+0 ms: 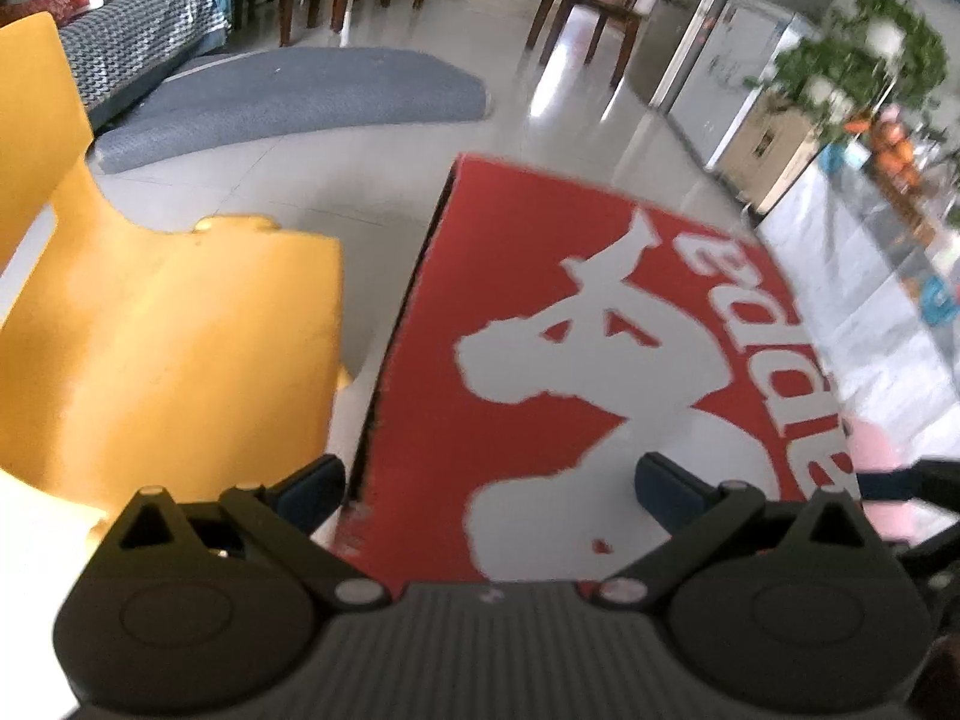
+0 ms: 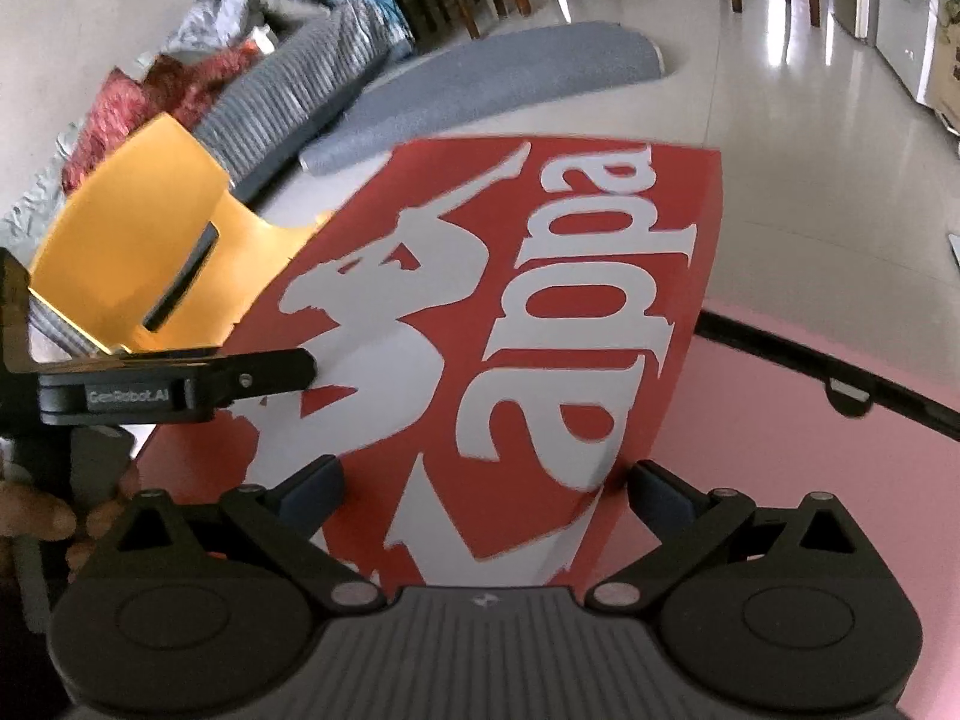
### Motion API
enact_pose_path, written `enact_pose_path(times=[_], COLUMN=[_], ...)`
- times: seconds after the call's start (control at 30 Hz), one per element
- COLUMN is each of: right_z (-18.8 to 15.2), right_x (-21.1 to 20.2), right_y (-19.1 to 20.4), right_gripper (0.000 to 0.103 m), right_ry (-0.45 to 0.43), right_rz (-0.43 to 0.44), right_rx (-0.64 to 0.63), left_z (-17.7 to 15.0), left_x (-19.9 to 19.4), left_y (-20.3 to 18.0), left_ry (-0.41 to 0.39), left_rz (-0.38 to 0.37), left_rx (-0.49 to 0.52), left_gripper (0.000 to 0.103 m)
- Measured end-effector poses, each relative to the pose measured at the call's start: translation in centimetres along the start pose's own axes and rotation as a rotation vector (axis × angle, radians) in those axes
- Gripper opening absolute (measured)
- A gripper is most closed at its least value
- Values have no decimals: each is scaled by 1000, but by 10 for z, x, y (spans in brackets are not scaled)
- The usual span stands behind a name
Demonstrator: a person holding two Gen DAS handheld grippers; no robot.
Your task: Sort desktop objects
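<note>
My left claw [image 1: 489, 489]: jaws spread wide, nothing between the pads. It sits just above the near end of the red box lid [image 1: 576, 360], lid's left edge roughly under my left finger. Whether the pads touch the cardboard, can't tell.

My right claw [image 2: 483, 489]: also wide open, empty, over the same lid's near edge on the other side. The left claw's body shows at the left of the right-wrist view, a hand [image 2: 42, 519] wrapped around its grip.

Lid is closed, white logo up, resting on the pink tabletop [image 2: 780, 480]. A black cable [image 2: 840, 387] runs across the pink surface to the right of the box. Orange chair [image 1: 150, 330] beside the box, off the table.

Progress, my read: no loose desktop items visible in either view, so either they're already inside the box or out of frame — can't say which. Neither claw carries anything. Looks like a box-handling step, both claws staged at the near end.
</note>
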State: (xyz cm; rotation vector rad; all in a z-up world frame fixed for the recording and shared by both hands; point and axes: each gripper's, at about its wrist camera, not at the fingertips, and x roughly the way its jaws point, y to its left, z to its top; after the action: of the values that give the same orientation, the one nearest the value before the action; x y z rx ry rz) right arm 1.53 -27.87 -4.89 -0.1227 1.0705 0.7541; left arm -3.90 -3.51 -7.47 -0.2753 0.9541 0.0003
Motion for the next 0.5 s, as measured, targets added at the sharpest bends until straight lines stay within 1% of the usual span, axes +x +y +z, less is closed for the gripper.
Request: enact_pose_path(times=[0.1, 0.17, 0.33, 0.43, 0.5], right_z=[2, 1, -1, -5, -7], right_x=[-6, -7, -11, -10, -11], right_y=[-2, -4, -6, -6, -8], right_gripper=[101, 101, 101, 101, 101], right_ry=[-15, -17, -15, -6, 5], right_rz=[20, 16, 12, -13, -12], right_rx=[8, 14, 26, 29, 38], left_z=[-4, -5, -6, -6, -6], left_x=[1, 0, -1, -3, -3], left_y=[-1, -1, 6, 9, 11], left_ry=[3, 0, -5, -7, -8], left_rz=[7, 7, 14, 15, 19], left_rx=[14, 20, -7, -20, -23], left_gripper=[103, 103, 103, 103, 103])
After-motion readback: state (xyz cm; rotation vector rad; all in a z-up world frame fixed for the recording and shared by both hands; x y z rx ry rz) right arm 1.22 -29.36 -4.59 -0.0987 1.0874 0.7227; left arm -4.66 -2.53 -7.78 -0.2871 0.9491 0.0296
